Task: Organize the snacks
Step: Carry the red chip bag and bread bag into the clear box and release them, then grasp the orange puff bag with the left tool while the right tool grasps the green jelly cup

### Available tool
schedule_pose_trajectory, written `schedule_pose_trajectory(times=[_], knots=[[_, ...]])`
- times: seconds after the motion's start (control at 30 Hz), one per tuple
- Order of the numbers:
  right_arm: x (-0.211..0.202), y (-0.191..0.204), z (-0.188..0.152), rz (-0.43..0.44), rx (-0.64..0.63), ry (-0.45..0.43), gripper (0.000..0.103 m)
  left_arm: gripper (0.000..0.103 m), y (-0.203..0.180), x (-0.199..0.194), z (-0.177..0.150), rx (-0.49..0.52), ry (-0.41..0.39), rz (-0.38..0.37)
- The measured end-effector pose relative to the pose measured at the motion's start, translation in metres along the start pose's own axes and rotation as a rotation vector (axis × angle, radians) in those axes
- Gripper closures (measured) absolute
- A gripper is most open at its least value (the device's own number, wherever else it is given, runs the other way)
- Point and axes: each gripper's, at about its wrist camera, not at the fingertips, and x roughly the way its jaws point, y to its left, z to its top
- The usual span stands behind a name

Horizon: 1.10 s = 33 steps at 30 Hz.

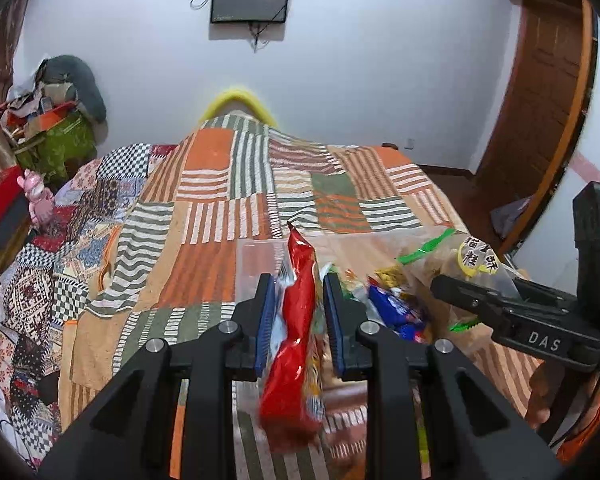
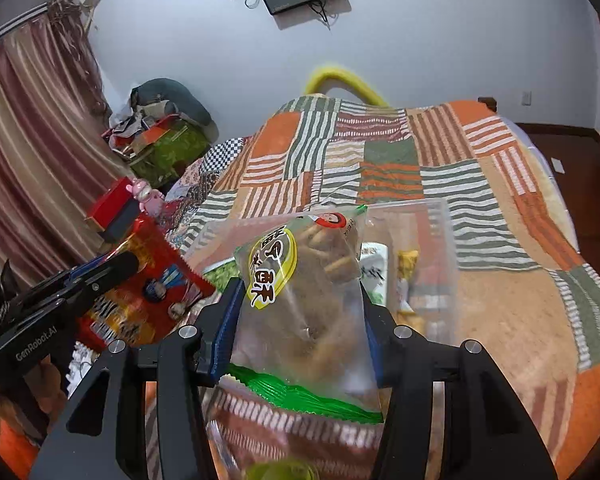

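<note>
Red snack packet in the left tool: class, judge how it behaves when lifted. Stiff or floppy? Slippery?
The red snack packet probably flops: it bends and hangs below the left tool. Its glossy film looks slippery, so it may slide. It seems light, since a narrow pinch holds it.

Both claws raised side by side, each clamped on a packet.

The left claw (image 1: 296,312) points forward, its blue pads (image 1: 265,316) pressed edge-on against a red packet (image 1: 294,344). The right claw (image 2: 300,320), just beside it and angled toward it, squeezes a clear bag (image 2: 304,320) between its fingers (image 2: 226,324). A bare hand (image 1: 548,396) shows under the right claw's body.
</note>
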Motion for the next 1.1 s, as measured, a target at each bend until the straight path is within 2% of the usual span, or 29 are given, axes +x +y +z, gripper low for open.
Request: schedule_pose_trajectory(times=[0.17, 0.47, 0.53, 0.57, 0.6, 0.67, 0.8, 1.1], knots=[[0.022, 0.006, 0.006, -0.014, -0.013, 0.028, 0.055, 0.079, 0.009, 0.017, 0.006, -0.013, 0.008, 0.021], [0.034, 0.019, 0.014, -0.035, -0.061, 0.031, 0.052, 0.078, 0.014, 0.042, 0.01, 0.005, 0.031, 0.112], [0.034, 0.02, 0.015, -0.041, -0.077, 0.03, 0.052, 0.076, 0.014, 0.041, 0.008, 0.004, 0.034, 0.119], [0.032, 0.02, 0.014, -0.04, -0.079, 0.028, 0.049, 0.07, 0.014, 0.041, 0.007, 0.011, 0.038, 0.117], [0.03, 0.02, 0.015, -0.032, -0.077, 0.026, 0.049, 0.062, 0.013, 0.037, 0.006, 0.019, 0.041, 0.109], [0.023, 0.019, 0.014, -0.013, -0.066, 0.02, 0.049, 0.055, 0.012, 0.031, 0.005, 0.024, 0.03, 0.101], [0.005, 0.018, 0.009, 0.013, -0.077, 0.006, 0.049, 0.049, 0.008, 0.007, -0.001, 0.03, -0.005, 0.084], [-0.035, 0.015, -0.028, 0.042, -0.122, 0.025, 0.047, 0.043, 0.005, -0.039, -0.032, 0.039, -0.001, 0.034]])
